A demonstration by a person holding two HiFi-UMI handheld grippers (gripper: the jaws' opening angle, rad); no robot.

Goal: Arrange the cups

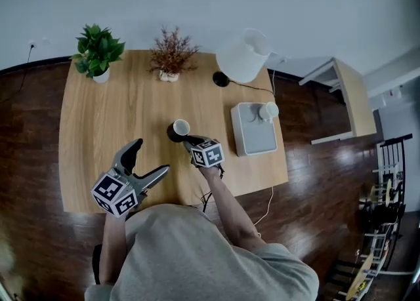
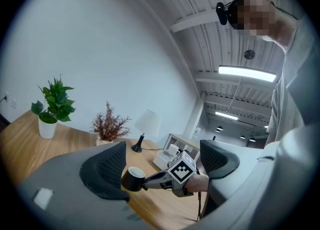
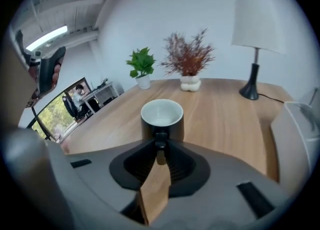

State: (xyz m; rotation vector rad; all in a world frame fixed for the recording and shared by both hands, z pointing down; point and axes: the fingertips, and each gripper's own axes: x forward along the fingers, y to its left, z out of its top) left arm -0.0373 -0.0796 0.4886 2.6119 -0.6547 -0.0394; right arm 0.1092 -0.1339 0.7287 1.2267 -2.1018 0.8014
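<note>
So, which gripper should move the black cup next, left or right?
Right. The right gripper is shut on the handle of the black cup, and the grey tray with the white cup lies on its side. The left gripper is open, empty, apart from both cups.

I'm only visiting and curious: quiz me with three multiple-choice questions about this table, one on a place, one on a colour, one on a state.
1. Where does the white cup stand? A on a chair; B on the grey tray; C on a book.
2. What colour is the outside of the mug in the right gripper? A red; B blue; C black.
3. The left gripper is: A open and empty; B shut on a spoon; C shut on a plate.
Answers: B, it sits at the tray's corner; C, its wall is black, its inside white; A, its jaws stand wide apart, gripping nothing.
</note>
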